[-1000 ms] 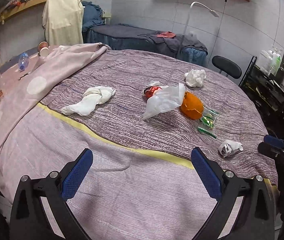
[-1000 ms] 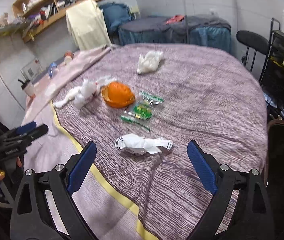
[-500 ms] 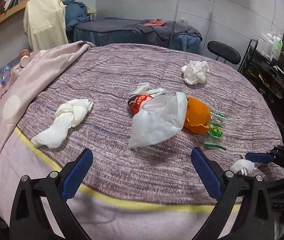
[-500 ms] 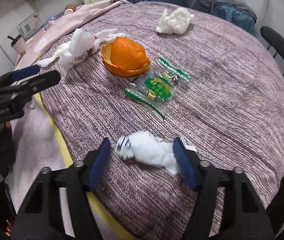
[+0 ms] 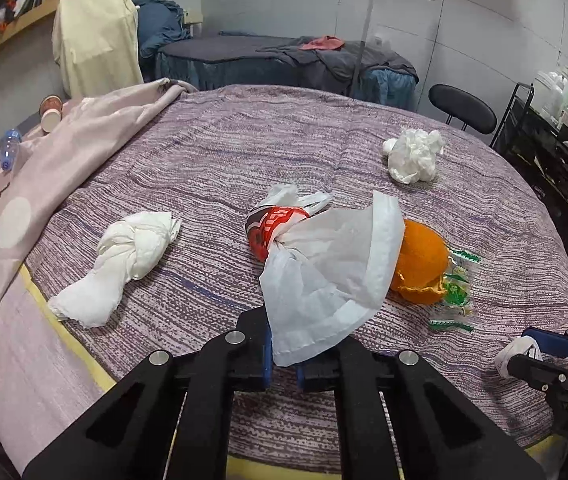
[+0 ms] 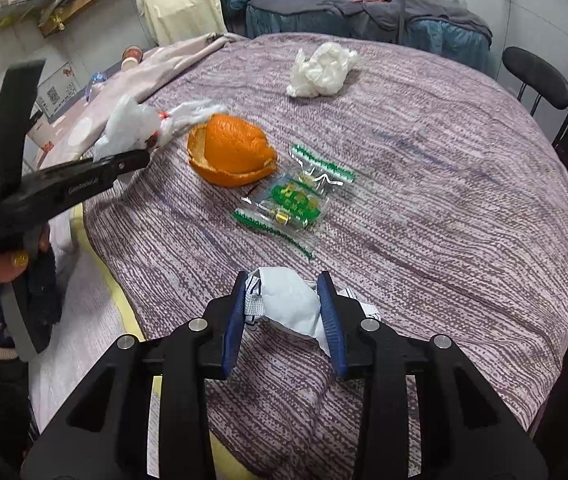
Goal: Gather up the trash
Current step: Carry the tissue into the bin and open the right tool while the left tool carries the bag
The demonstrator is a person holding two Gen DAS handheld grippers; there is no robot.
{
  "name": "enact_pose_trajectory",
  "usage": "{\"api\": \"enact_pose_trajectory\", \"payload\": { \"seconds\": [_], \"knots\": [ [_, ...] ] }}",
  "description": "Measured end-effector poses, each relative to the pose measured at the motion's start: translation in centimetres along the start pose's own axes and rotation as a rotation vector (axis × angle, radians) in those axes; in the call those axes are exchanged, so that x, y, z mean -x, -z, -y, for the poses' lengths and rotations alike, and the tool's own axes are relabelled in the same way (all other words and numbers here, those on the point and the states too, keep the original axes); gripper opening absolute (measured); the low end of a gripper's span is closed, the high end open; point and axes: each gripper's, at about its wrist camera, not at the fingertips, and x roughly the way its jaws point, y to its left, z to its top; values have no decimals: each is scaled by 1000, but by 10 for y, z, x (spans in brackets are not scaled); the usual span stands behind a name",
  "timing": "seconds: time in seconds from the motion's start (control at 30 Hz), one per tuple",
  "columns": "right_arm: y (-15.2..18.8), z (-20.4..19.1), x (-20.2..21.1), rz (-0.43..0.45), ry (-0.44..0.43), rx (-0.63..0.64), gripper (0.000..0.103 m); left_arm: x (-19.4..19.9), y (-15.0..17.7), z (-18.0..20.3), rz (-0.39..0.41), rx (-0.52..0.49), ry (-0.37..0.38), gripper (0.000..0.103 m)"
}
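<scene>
L claw (image 5: 282, 354) on white bag (image 5: 324, 276)

Orange peel (image 6: 231, 156) on bedspread (image 6: 424, 184), wrapper (image 6: 292, 200) just right (touching), tissue wad (image 6: 322, 69) behind

frames: both the left gripper (image 5: 284, 364) and the right gripper (image 6: 284, 320) are matte black plastic with angular arms and triangular cut-outs behind the jaws
pads: blue, lining the inner face of each finger (image 6: 232, 320)
screws: round silver heads, one pair behind each jaw
marking: white lettering along the left gripper's side, too small to read
sleeve: dark knit cuff behind the left gripper
</scene>
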Motion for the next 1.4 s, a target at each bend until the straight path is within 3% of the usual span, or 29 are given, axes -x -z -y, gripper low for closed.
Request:
{"api": "enact_pose_trajectory", "payload": {
  "seconds": [0.13,0.53,1.4],
  "knots": [
    [3,2,12,33,-18,-32,36,27,7,3,61,-8,0,6],
    [24,11,59,150,-31,-87,36,93,26,27,170,8,91,6],
    [89,88,137,288,29,-279,36,135,49,107,222,-56,252,6]
  ]
}}
